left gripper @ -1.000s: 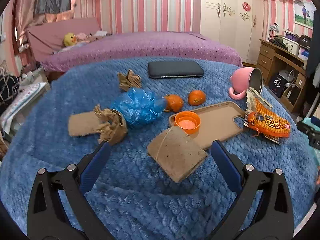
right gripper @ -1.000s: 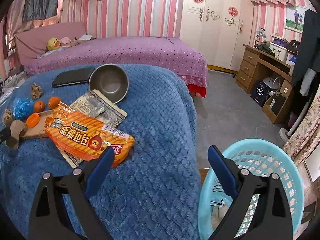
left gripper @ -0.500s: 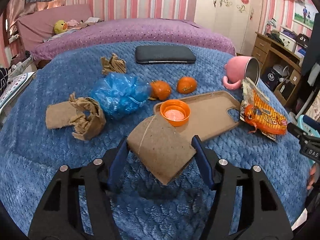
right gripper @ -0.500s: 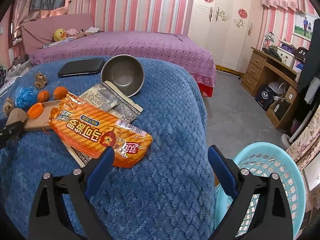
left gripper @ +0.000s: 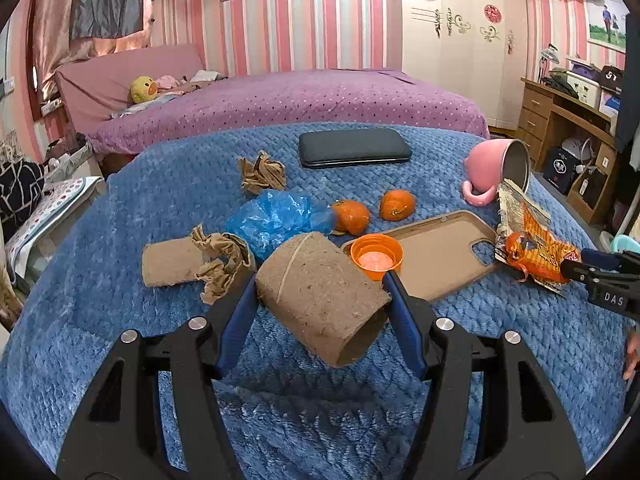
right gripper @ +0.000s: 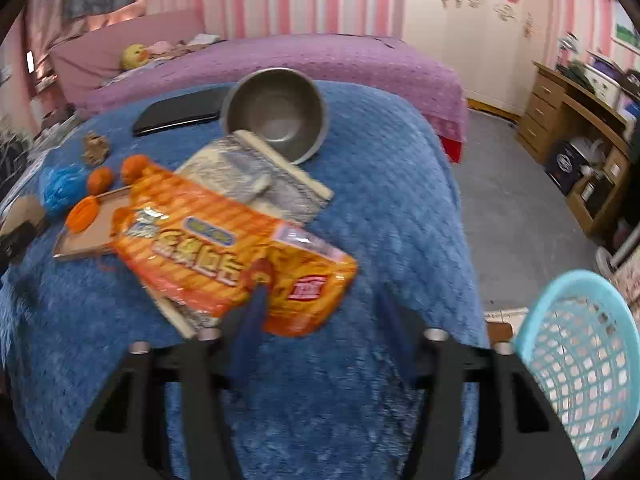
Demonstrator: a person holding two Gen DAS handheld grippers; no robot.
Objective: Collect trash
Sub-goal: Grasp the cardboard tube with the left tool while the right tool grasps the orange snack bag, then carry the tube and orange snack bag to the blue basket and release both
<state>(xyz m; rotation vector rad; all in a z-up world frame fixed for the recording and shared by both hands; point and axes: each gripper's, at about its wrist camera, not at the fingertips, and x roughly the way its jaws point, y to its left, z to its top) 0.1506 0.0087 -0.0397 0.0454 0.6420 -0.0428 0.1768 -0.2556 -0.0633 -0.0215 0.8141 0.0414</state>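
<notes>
L gripper (left gripper: 320, 292) is clamped on the cardboard tube (left gripper: 322, 298), both blue pads pressed against its sides, tube tilted w/ its open end toward the camera and lifted a bit off the blue blanket (left gripper: 120, 320). Landmark: the tan phone case (left gripper: 436, 252), lying flat mid-blanket. Orange cap (left gripper: 376, 256) sits on its near-left corner, touching the tube's far side. Two tangerines (left gripper: 374, 212) just behind the case; blue plastic bag (left gripper: 276, 218) left of them. Left of the case, beyond the tube: a flattened cardboard tube w/ crumpled brown paper (left gripper: 218, 260) on it. Another brown paper wad (left gripper: 262, 172) and a black phone (left gripper: 354, 148) further back. Pink mug (left gripper: 494, 172) on its side, behind the case to the right.

Orange snack bag (right gripper: 236, 252) right of the case, overlapping its edge, atop a grey printed wrapper (right gripper: 256, 176). Bag's writing is Asian script, too blurred to read; red label at one corner. R gripper (right gripper: 320, 300) is spread apart, one pad on the bag's near edge, other over bare blanket, not gripping. "DAS" reads on its body from the left cam. Turquoise basket (right gripper: 580, 360) on the floor, well right of the case.
</notes>
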